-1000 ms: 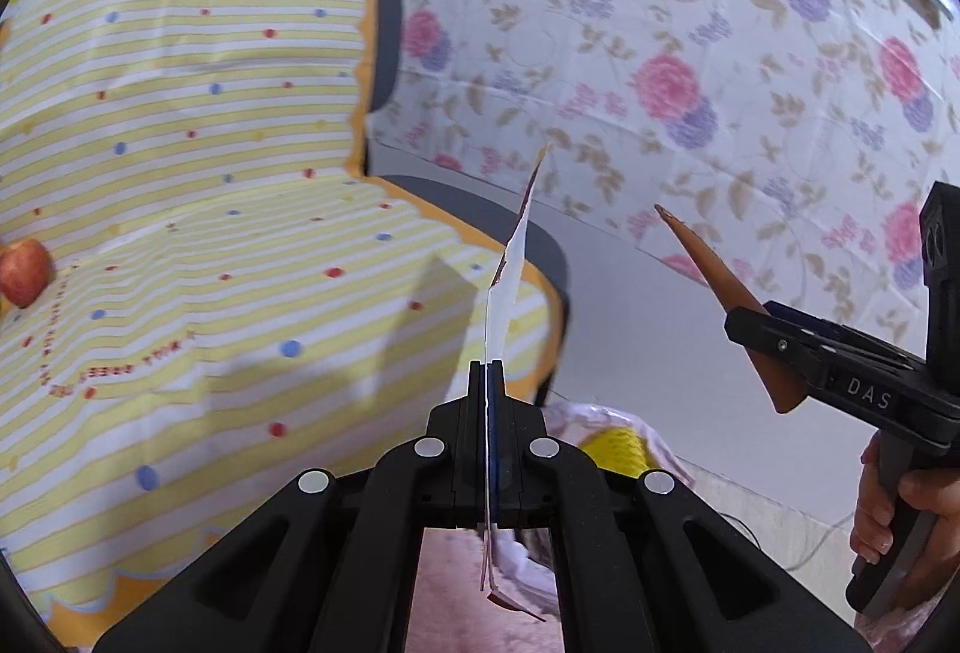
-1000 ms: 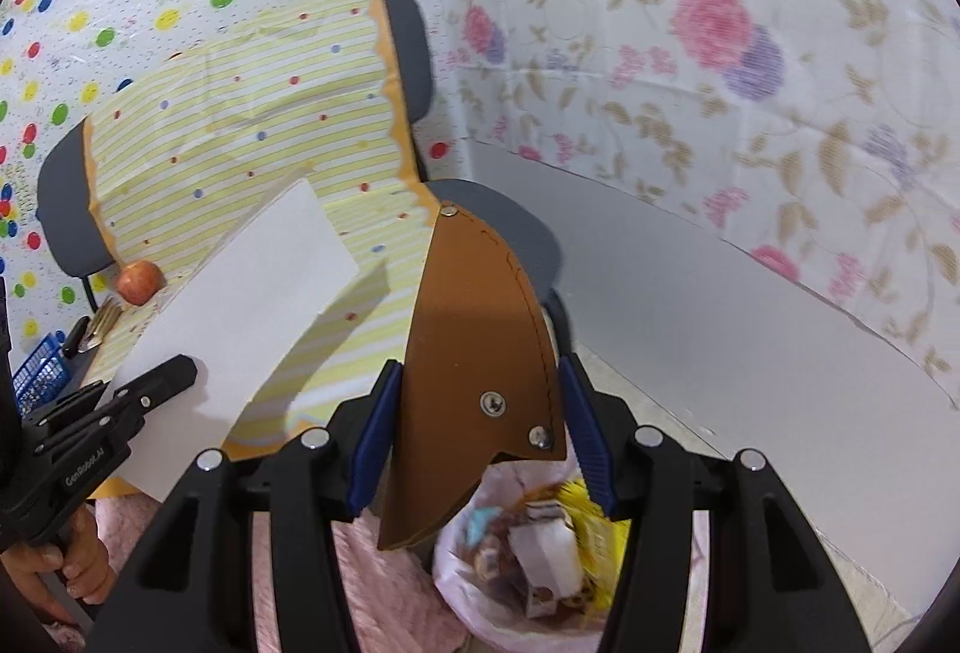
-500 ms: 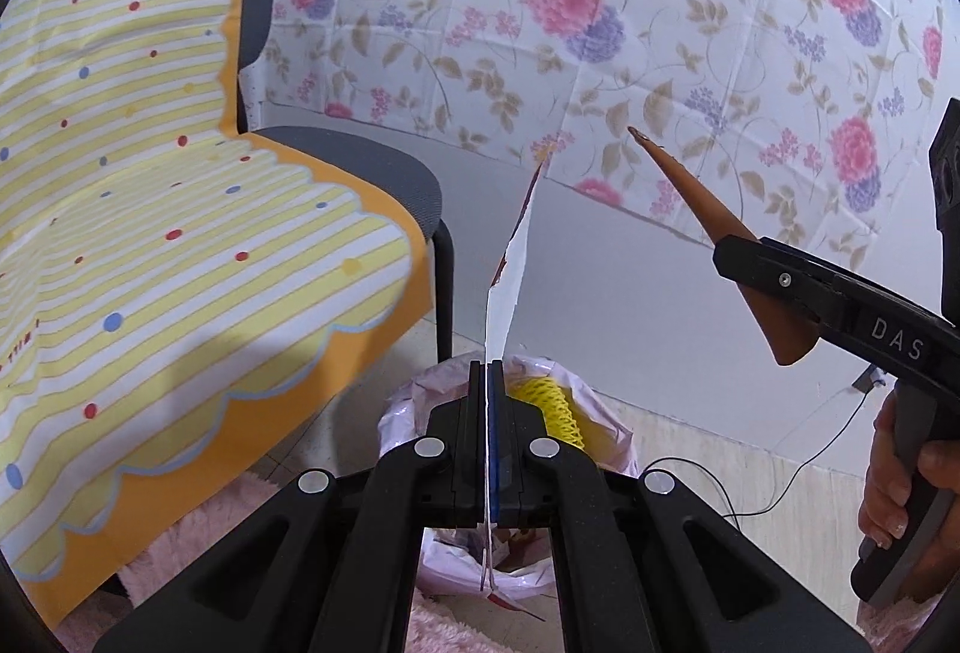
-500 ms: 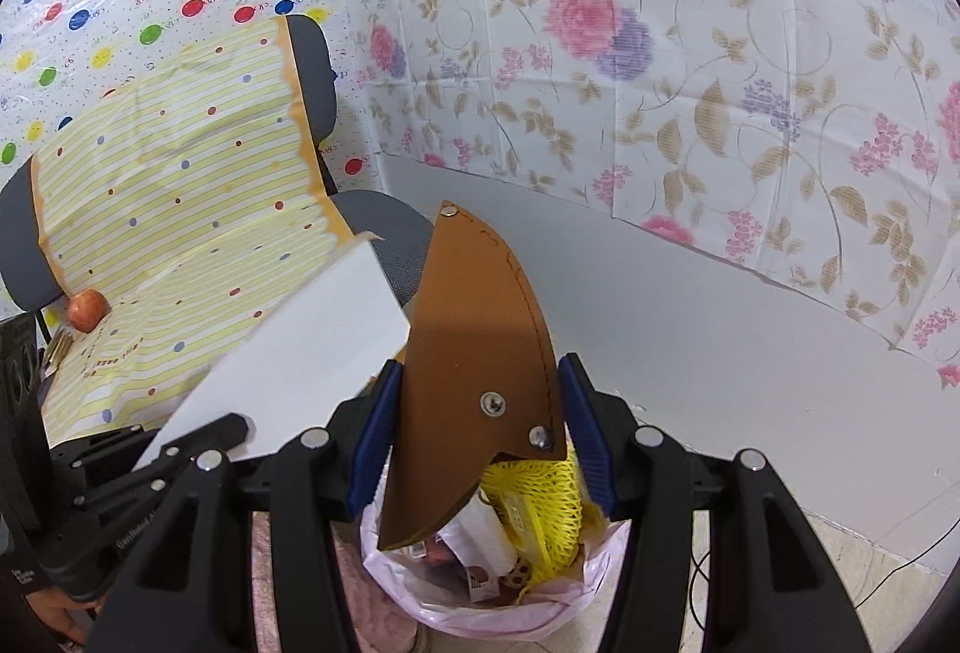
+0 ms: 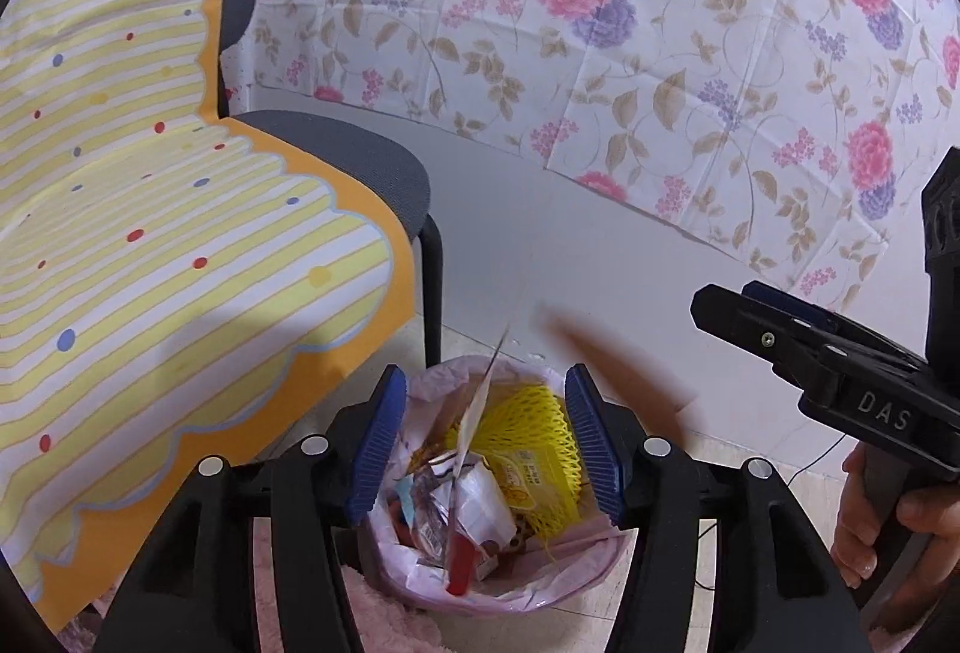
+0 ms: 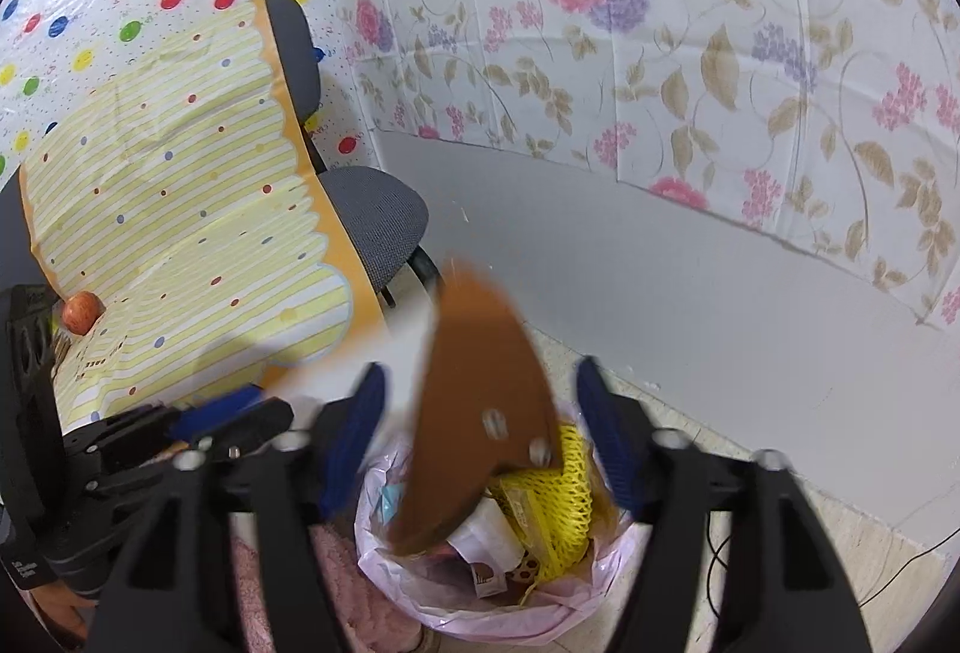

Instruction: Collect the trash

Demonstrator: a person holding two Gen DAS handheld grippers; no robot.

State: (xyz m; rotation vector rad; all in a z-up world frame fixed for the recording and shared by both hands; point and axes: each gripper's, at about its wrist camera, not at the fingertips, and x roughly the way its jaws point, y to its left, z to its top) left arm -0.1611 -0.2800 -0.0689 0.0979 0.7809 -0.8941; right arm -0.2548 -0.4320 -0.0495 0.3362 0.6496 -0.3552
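I hold two grippers over one pink-lined trash bin (image 5: 480, 587); my left gripper (image 5: 486, 449) stands wide apart, gripping nothing, and my right gripper (image 6: 489, 452) is likewise spread wide; half a second ago each was clamped on its piece. Two pieces are loose: one white paper sheet (image 5: 474, 413), edge-on between my left fingers over the bin's mouth, and one brown leather piece (image 6: 480, 413), blurred, just above the bin. One yellow net (image 5: 528, 431) lies inside.
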